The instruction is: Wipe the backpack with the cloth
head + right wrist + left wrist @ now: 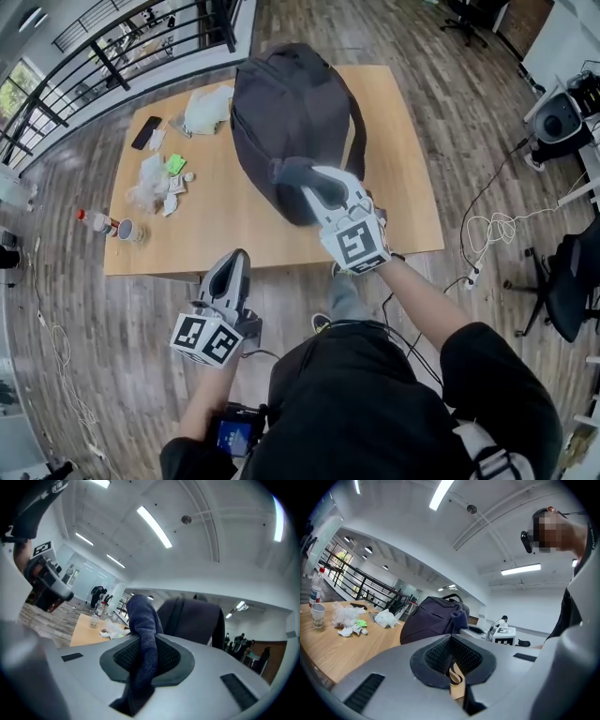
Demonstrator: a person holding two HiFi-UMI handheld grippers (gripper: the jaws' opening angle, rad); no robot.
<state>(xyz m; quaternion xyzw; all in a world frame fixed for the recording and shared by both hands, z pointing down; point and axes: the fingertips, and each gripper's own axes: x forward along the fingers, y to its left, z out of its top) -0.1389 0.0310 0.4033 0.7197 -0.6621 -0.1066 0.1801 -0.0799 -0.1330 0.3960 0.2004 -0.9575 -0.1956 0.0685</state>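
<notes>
The dark backpack (286, 112) sits on the wooden table (244, 230) towards the middle of its far edge, its strap down the side facing the right edge; what it holds cannot be told. Just in front of its near face, the right gripper (316, 185) has its jaws clamped on the dark blue cloth (292, 172), a fold of which stands up between the pads. The left gripper (233, 257) hangs off the table's near edge, jaws pressed together with nothing between them. Near the table's near left corner, a clear bottle (96, 221) with a red cap stands beside a small cup (127, 230); their contents cannot be made out. Along the left edge lie crumpled clear plastic (150, 183), a white bag (208, 108) and a dark phone (146, 132).
</notes>
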